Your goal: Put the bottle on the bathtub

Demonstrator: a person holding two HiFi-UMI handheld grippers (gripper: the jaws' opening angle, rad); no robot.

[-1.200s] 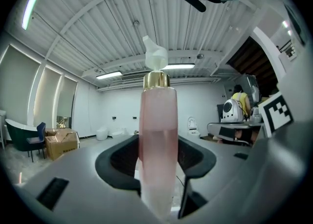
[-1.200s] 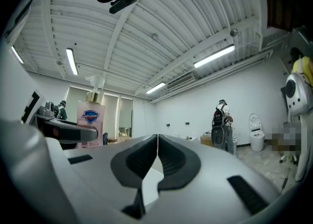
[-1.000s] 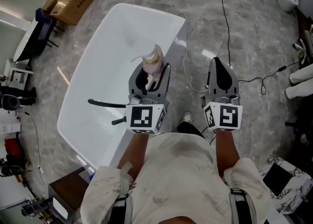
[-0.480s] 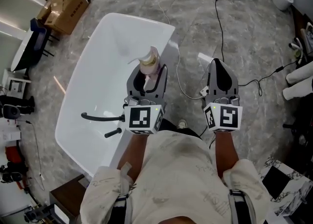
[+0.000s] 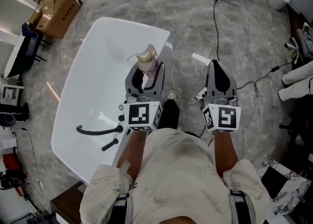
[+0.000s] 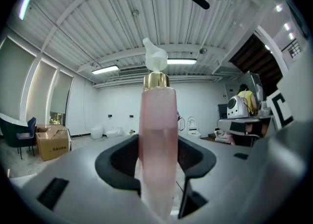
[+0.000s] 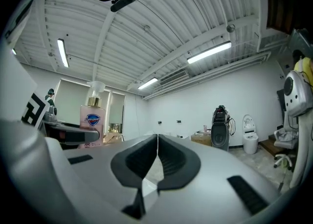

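While the person (image 5: 177, 169) stands beside the white bathtub (image 5: 93, 66), left gripper (image 5: 146, 74) clamps the pink pump bottle (image 5: 146, 60) upright, near the tub's rim | right gripper (image 5: 218, 66): jaws pressed together, empty, over floor (image 5: 195, 17).

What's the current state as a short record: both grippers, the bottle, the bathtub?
left gripper: shut on the bottle
right gripper: shut, nothing between its jaws
bottle: pink, pump top, upright, held in the air
bottle position: over the bathtub rim nearest the person, seen from the head view
bathtub: white, with a black faucet at its near end
task: bottle not yet set down
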